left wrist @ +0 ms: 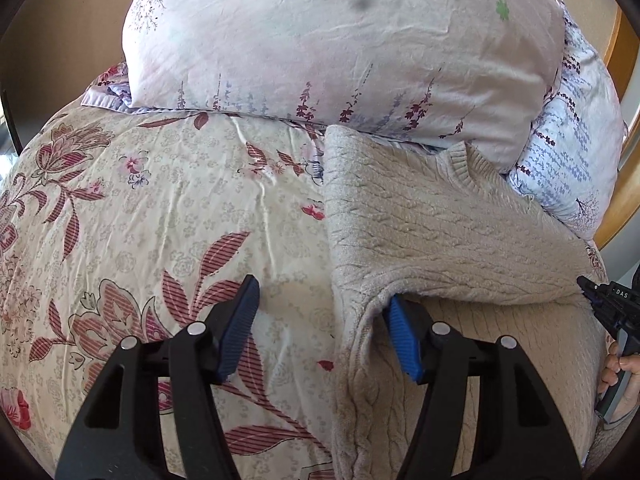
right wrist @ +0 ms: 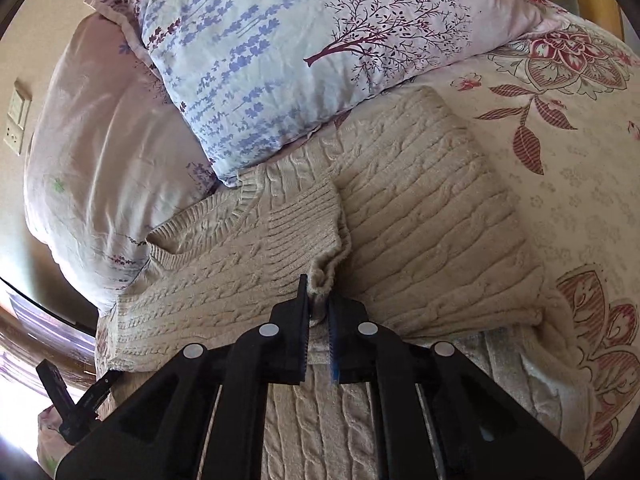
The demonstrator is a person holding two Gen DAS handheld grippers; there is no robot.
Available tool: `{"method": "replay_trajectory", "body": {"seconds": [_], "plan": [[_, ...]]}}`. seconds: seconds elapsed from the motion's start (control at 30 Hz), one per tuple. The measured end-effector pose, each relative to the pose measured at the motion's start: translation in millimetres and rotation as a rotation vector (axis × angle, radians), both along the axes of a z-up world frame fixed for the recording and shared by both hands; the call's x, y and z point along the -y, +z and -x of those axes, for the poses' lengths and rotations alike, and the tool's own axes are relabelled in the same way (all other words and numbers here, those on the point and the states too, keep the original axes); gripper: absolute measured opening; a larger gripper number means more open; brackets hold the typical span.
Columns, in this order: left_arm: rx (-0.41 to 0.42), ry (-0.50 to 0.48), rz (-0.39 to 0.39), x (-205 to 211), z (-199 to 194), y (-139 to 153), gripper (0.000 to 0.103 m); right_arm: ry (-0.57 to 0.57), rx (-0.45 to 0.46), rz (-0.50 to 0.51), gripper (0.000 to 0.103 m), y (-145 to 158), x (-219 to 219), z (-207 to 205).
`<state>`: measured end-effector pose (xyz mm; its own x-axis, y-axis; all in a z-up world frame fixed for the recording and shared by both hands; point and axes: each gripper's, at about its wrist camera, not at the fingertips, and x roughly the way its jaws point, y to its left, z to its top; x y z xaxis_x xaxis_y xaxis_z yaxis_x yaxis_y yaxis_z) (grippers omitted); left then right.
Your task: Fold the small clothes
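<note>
Only the right wrist view shows the right gripper (right wrist: 318,300) clenched on a ribbed cuff of the beige cable-knit sweater (right wrist: 420,216), which lies partly folded on the floral bedspread (right wrist: 560,184). The left wrist view shows the left gripper (left wrist: 320,328) released, its jaws wide apart, one blue pad (left wrist: 404,340) tucked under the sweater's folded near edge. At the far side, two floral pillows (right wrist: 280,52) crowd against the sweater's neckline and overlap the bedspread.
</note>
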<state>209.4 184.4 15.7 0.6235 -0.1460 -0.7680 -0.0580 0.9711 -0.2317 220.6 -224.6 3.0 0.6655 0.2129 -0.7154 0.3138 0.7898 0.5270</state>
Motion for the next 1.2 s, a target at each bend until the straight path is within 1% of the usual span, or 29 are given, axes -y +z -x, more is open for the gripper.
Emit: {"method": "replay_trajectory", "body": {"seconds": [0.03,0.07,0.1,0.13,0.17,0.2,0.23,0.3,0.33,0.47,0.53,0.57,0.67,0.7,0.8,0.83,0.9,0.93,1.0,1.2], "plan": [[-0.002,-0.009,-0.01,1,0,0,0.062,0.016,-0.006,-0.007,0.008,1,1,1],[-0.005,-0.015,-0.019,3,2,1,0.062,0.028,-0.009,-0.046,0.014,2,5,4],[-0.009,-0.024,-0.013,3,6,1,0.066,0.031,-0.006,-0.091,0.023,3,9,9],[-0.013,-0.037,0.011,2,11,2,0.07,0.027,0.004,-0.124,0.031,6,16,18],[-0.013,-0.05,0.048,0,18,2,0.071,0.028,0.026,-0.142,0.052,11,22,29],[-0.011,-0.07,0.101,-3,26,3,0.071,0.027,0.056,-0.149,0.069,16,29,42],[-0.005,-0.085,0.155,-7,35,4,0.071,0.017,0.079,-0.137,0.072,22,36,57],[0.012,-0.111,0.243,-13,54,5,0.071,0.008,0.102,-0.108,0.073,30,52,86],[0.02,-0.124,0.272,-15,63,6,0.071,0.006,0.101,-0.104,0.073,32,59,98],[0.034,-0.151,0.327,-20,94,6,0.07,-0.003,0.076,-0.136,0.072,24,80,148],[0.023,-0.161,0.35,-18,106,5,0.069,0.006,0.06,-0.15,0.066,18,82,164],[0.016,-0.167,0.362,-17,110,3,0.069,0.015,0.054,-0.163,0.062,15,82,170],[-0.007,-0.183,0.389,-11,123,-3,0.067,0.049,0.043,-0.208,0.057,6,76,178],[-0.006,-0.187,0.397,-10,129,-4,0.065,0.062,0.036,-0.214,0.056,4,72,181],[0.002,-0.2,0.419,-5,144,-5,0.063,0.101,0.035,-0.213,0.053,2,62,190],[0.001,-0.203,0.435,-3,149,-5,0.062,0.115,0.039,-0.221,0.05,2,59,193],[0.005,-0.212,0.46,-1,159,-7,0.059,0.152,0.039,-0.261,0.04,-1,53,199],[0.004,-0.219,0.477,-1,164,-8,0.054,0.167,0.036,-0.275,0.038,-3,49,201],[-0.001,-0.236,0.499,2,175,-10,0.048,0.199,0.039,-0.303,0.03,-6,42,209],[-0.011,-0.297,0.542,13,202,-12,0.044,0.275,0.081,-0.352,0.026,-9,27,230]]}}
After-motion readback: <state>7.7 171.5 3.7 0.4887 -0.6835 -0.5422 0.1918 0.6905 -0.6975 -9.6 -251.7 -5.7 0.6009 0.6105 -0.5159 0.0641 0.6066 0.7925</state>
